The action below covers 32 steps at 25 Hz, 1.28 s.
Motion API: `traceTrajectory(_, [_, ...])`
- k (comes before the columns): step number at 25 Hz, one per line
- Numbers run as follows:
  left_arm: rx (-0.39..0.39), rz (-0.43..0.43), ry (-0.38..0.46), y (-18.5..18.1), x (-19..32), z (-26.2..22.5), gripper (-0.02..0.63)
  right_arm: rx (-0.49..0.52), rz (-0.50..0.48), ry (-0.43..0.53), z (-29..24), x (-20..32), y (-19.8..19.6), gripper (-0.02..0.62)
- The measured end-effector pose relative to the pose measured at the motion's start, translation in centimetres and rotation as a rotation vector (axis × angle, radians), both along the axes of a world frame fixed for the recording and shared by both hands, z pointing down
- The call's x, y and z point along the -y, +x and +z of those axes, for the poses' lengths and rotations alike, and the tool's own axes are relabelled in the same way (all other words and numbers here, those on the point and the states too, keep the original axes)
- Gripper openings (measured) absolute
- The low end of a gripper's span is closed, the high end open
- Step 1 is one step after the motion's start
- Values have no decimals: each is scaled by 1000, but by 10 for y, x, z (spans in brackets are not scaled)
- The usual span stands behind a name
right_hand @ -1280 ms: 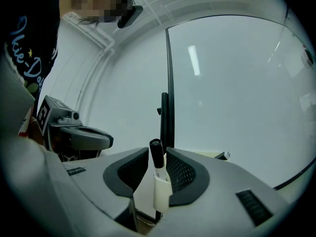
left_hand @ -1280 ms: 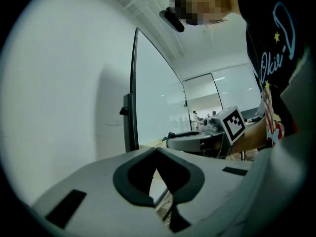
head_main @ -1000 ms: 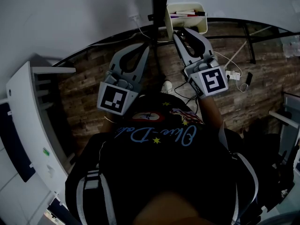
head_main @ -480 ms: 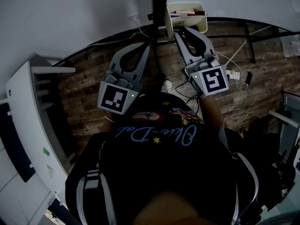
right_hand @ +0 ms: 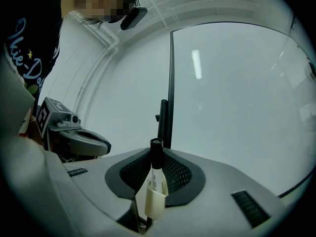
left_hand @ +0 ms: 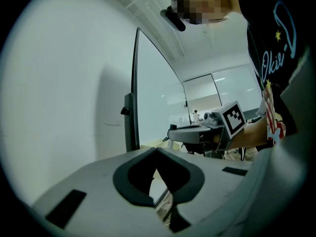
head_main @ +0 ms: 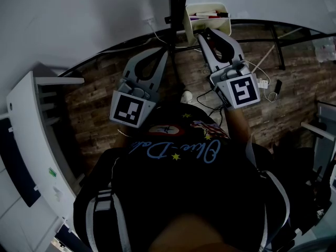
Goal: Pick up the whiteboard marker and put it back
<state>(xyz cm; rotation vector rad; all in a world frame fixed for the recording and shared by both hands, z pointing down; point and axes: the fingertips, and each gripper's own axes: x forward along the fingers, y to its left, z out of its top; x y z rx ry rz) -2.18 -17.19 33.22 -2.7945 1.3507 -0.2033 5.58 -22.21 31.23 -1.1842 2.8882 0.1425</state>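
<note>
In the right gripper view a whiteboard marker (right_hand: 156, 177) with a black cap and white barrel stands upright between the jaws; my right gripper (right_hand: 150, 191) is shut on it. Seen from the head view, the right gripper (head_main: 203, 34) reaches up just below a white marker holder (head_main: 224, 26) on the whiteboard (head_main: 79, 20), which holds a few other markers (head_main: 208, 16). The held marker is hard to make out there. My left gripper (head_main: 167, 52) sits lower and to the left. Its jaws (left_hand: 157, 153) meet at the tips with nothing between them.
A black post (head_main: 178, 4) of the board frame (right_hand: 170, 83) rises between the two grippers. A white shelf unit (head_main: 31, 140) stands at the left. Cables and a power strip (head_main: 261, 83) lie on the wood-pattern floor at the right.
The right gripper has edged up and to the right, closer to the white holder. The left gripper has stayed put.
</note>
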Motion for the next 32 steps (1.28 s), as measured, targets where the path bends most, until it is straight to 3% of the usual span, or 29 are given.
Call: traceTrajectory(32, [-20, 13, 29, -2, -2, -9, -12, 4, 9, 90, -45, -12, 9, 64])
